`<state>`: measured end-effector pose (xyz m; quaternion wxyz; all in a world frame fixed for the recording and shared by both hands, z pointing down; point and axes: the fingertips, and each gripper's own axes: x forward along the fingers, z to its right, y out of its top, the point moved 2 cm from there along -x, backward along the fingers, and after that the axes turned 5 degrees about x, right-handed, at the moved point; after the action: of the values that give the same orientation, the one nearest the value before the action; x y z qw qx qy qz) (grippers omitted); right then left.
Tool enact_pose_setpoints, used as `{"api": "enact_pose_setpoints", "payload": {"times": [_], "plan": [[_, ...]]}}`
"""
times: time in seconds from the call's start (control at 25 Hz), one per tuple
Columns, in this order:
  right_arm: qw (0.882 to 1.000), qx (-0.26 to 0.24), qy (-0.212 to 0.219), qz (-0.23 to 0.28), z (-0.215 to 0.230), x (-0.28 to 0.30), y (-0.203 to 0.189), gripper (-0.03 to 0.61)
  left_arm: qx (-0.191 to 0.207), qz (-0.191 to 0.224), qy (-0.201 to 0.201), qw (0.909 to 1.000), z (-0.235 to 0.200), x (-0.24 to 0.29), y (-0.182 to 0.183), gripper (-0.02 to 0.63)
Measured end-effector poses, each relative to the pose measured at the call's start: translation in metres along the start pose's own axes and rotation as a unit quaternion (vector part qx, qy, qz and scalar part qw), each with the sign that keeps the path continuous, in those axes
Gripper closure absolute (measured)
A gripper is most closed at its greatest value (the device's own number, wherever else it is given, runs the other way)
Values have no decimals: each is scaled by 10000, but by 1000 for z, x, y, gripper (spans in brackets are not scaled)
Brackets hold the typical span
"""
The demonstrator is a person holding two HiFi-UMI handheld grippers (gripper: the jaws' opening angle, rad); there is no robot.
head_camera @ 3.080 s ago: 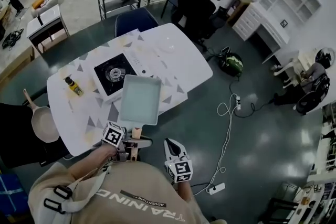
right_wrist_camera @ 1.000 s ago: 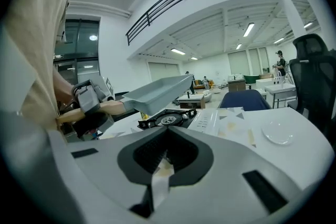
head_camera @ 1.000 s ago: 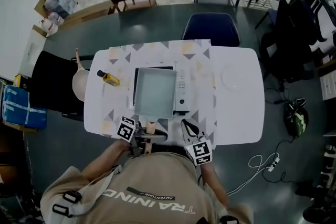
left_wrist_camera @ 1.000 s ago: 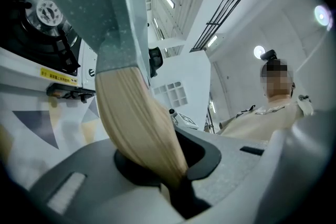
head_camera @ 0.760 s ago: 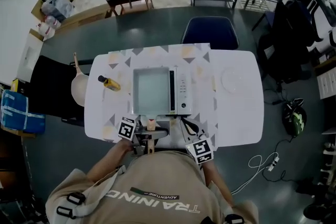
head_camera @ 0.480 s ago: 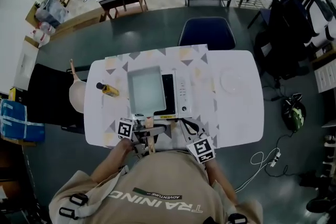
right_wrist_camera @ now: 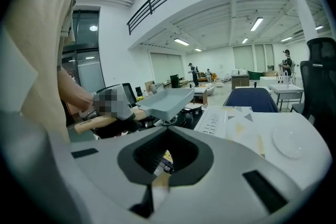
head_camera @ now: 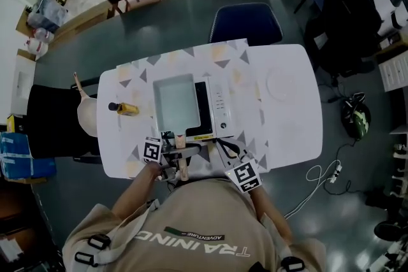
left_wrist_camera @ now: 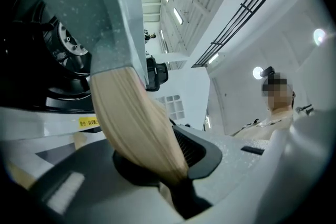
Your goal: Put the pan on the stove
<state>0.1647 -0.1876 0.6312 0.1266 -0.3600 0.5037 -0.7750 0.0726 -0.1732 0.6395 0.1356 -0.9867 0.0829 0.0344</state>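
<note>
Pan (head_camera: 174,103) over stove (head_camera: 217,113), left gripper (left_wrist_camera: 153,165) clamping its wooden handle (left_wrist_camera: 131,118)

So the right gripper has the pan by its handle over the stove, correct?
Not the right one. The left gripper has the pan by its handle over the stove. The left gripper view shows its jaws shut on the handle. The right gripper holds nothing.
</note>
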Motion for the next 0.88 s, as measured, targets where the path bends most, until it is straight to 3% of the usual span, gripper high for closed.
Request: {"api": "enact_pose_setpoints", "payload": {"times": [0.52, 0.88], "plan": [[9997, 5, 116, -233, -8, 14, -3, 580, -211, -105, -169, 9996, -21, -2, -4, 540], [9997, 5, 111, -239, -7, 17, 2, 578, -211, -305, -47, 9993, -37, -6, -8, 541]]}}
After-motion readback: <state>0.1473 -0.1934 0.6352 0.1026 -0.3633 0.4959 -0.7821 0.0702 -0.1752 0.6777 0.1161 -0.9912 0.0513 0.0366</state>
